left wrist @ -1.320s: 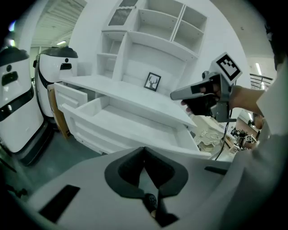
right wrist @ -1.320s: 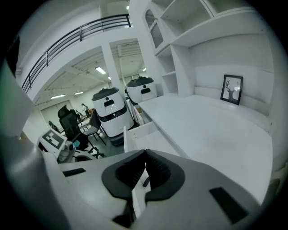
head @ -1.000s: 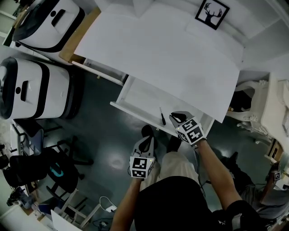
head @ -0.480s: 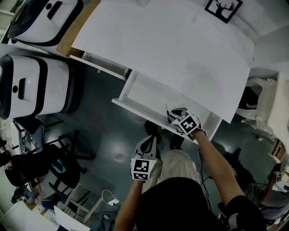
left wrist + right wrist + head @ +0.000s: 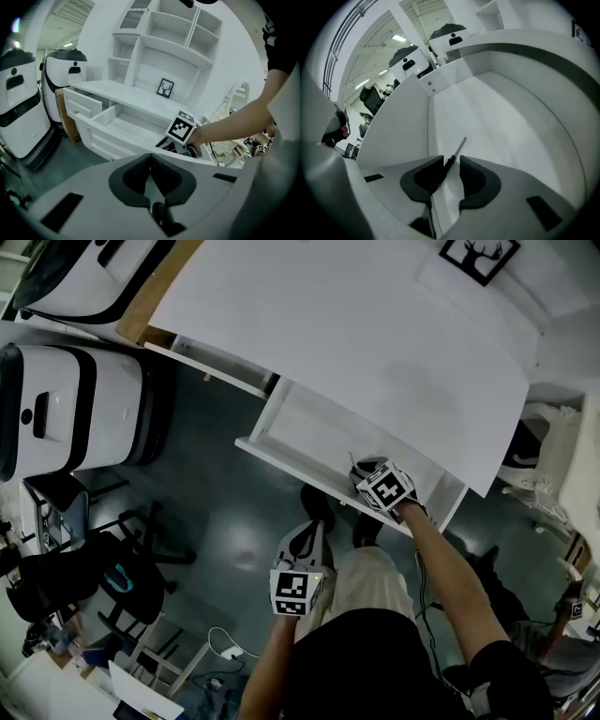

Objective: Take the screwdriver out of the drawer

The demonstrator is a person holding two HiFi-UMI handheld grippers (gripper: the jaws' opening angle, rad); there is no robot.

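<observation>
A slim screwdriver point(image 5: 459, 145) with a dark handle and a thin metal shaft lies on the floor of the open white drawer point(image 5: 281, 457), near its front right. My right gripper point(image 5: 451, 161) reaches steeply down into the drawer. Its jaws are opening and straddle the handle, and the pads do not press on it. In the head view the right gripper point(image 5: 367, 470) covers most of the screwdriver point(image 5: 352, 460). My left gripper point(image 5: 304, 532) hangs shut and empty below the drawer front. The left gripper point(image 5: 150, 161) looks toward the drawer point(image 5: 117, 126) and the right gripper's marker cube point(image 5: 180, 128).
The white desk top point(image 5: 356, 324) overhangs the drawer's back, with a framed deer picture point(image 5: 480, 251) on it. A smaller drawer point(image 5: 82, 105) stands open to the left. Two white machines point(image 5: 66, 409) and a black office chair point(image 5: 94, 577) stand on the dark floor at left.
My right gripper has sunk from above the drawer front down into the drawer, onto the screwdriver that lay beside it. The left gripper has hardly moved.
</observation>
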